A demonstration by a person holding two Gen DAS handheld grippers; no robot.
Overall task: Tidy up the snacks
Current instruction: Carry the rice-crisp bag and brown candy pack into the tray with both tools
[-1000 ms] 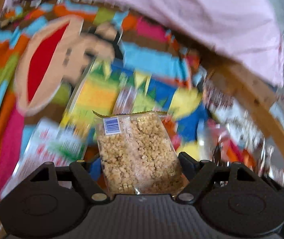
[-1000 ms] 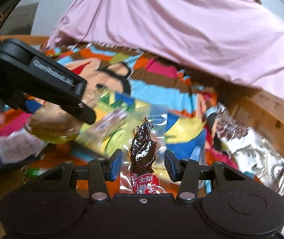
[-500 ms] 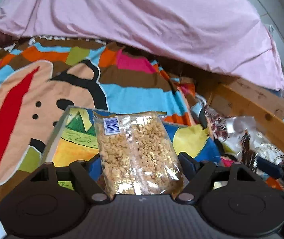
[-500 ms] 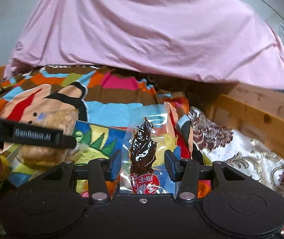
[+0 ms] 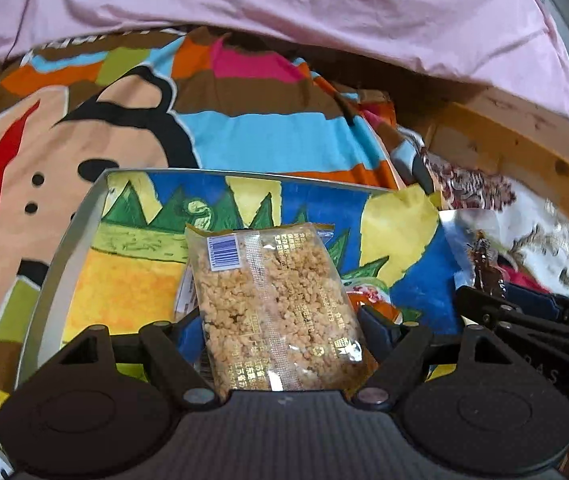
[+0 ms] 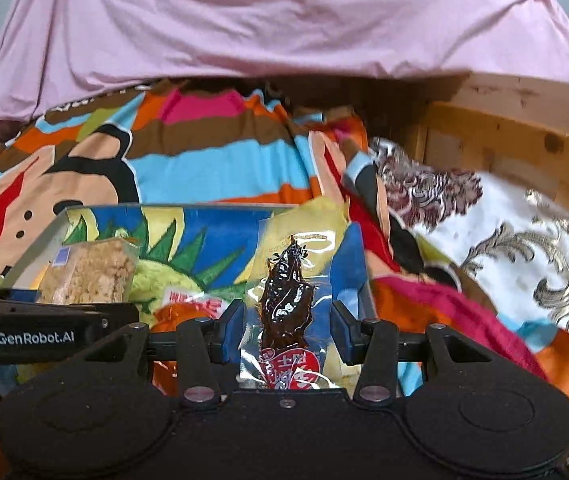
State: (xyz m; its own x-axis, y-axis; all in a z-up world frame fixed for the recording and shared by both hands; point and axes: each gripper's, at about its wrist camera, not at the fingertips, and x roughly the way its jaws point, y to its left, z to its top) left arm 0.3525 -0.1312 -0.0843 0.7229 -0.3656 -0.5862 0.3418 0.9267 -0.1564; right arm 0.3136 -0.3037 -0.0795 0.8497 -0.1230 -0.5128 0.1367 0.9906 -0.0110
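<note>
My left gripper point(image 5: 280, 326) is shut on a clear pack of golden puffed-rice crisp point(image 5: 272, 300) and holds it over a shallow painted tray point(image 5: 56, 264) with grey walls. The pack also shows in the right wrist view point(image 6: 88, 272), at the left. My right gripper point(image 6: 286, 330) is shut on a clear pack with a dark brown dried snack and a red label point(image 6: 286, 304), over the tray's right part point(image 6: 208, 208). A red-and-white snack pack point(image 6: 192, 302) lies in the tray below both grippers.
The tray rests on a colourful cartoon blanket point(image 5: 244, 136). A pink sheet point(image 6: 284, 20) is heaped behind it. A wooden bed frame point(image 6: 516, 140) and a white patterned cloth point(image 6: 504, 232) are at the right.
Both grippers have swung with their packs from beside the tray to over it and have come closer to it. Neither grip has changed.
</note>
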